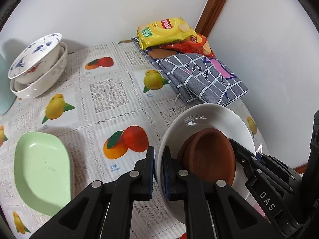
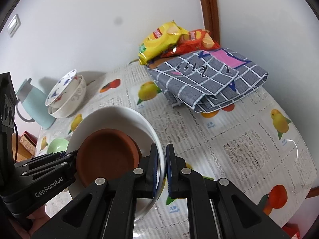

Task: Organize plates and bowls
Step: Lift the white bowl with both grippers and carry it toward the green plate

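Note:
A white deep plate (image 1: 209, 115) (image 2: 119, 117) hangs tilted above the table, held by both grippers on opposite rims. Inside it lie brown clay dishes (image 1: 211, 155) (image 2: 107, 155), one nested in another. My left gripper (image 1: 158, 171) is shut on the plate's left rim; in the right wrist view it shows at the left (image 2: 66, 155). My right gripper (image 2: 162, 171) is shut on the right rim and appears at the right in the left wrist view (image 1: 257, 157). A pale green plate (image 1: 43, 171) (image 2: 57, 145) lies on the table to the left.
Stacked patterned bowls (image 1: 35, 65) (image 2: 65, 95) stand at the far left beside a light blue kettle (image 2: 33, 103). Snack bags (image 1: 165, 31) (image 2: 165, 39) rest on a folded grey checked cloth (image 1: 199, 79) (image 2: 209, 81) by the wall. A fruit-print tablecloth (image 1: 107, 95) covers the table.

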Demonstrator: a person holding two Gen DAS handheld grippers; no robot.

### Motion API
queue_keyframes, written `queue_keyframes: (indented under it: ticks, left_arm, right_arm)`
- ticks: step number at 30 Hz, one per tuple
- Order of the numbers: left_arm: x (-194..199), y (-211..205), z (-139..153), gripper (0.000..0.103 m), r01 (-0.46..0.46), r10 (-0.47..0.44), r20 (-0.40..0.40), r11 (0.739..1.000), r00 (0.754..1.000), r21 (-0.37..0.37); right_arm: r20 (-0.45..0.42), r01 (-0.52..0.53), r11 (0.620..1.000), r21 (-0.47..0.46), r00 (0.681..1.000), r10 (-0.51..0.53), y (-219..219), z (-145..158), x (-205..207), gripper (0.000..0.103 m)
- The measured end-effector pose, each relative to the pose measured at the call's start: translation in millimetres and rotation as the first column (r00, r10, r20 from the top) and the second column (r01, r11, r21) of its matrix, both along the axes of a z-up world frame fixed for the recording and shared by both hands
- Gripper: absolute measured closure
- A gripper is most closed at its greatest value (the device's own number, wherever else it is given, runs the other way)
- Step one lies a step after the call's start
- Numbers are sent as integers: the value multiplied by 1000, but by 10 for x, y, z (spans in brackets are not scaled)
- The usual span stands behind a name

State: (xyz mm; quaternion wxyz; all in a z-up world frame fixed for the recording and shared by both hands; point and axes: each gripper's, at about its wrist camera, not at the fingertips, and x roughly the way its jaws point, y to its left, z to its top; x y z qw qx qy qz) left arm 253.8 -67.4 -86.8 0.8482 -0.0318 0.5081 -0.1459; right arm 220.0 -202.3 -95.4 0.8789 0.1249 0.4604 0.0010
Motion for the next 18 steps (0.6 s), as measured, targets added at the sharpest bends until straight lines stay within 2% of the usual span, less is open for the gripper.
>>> queue_keyframes:
  ticks: [18]
  left_arm:
    - [-197,368,273,94,-22,22,43,1000,999,3]
  right_arm:
    - [49,-26,1000,3,998,26,344,305,-122,95]
